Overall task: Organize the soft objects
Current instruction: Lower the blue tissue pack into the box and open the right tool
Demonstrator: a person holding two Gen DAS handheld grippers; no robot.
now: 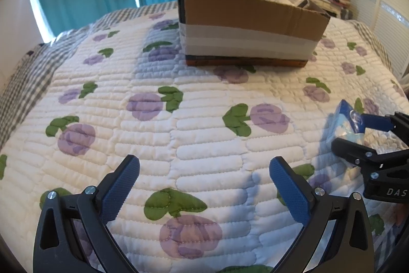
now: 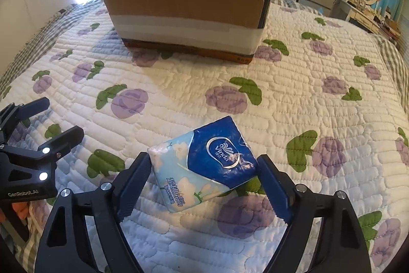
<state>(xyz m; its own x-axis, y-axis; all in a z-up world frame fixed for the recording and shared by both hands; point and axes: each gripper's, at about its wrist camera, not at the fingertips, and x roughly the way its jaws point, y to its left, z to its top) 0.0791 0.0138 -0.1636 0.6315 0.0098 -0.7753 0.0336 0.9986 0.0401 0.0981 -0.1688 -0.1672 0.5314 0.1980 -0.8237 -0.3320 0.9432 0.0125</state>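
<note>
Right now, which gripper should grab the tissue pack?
The right gripper, I think. Its open fingers already sit on either side of the tissue pack on the quilt. The left gripper is open over bare quilt, off to the side of the pack.

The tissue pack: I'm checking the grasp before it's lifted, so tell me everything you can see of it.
The tissue pack is a soft plastic-wrapped packet, dark blue with a white Vinda logo at one end, pale blue with white flowers at the other. It lies tilted on the quilt, between the right gripper fingers, which flank its two sides. Whether it is squeezed is unclear. The left gripper is open, apart.
</note>
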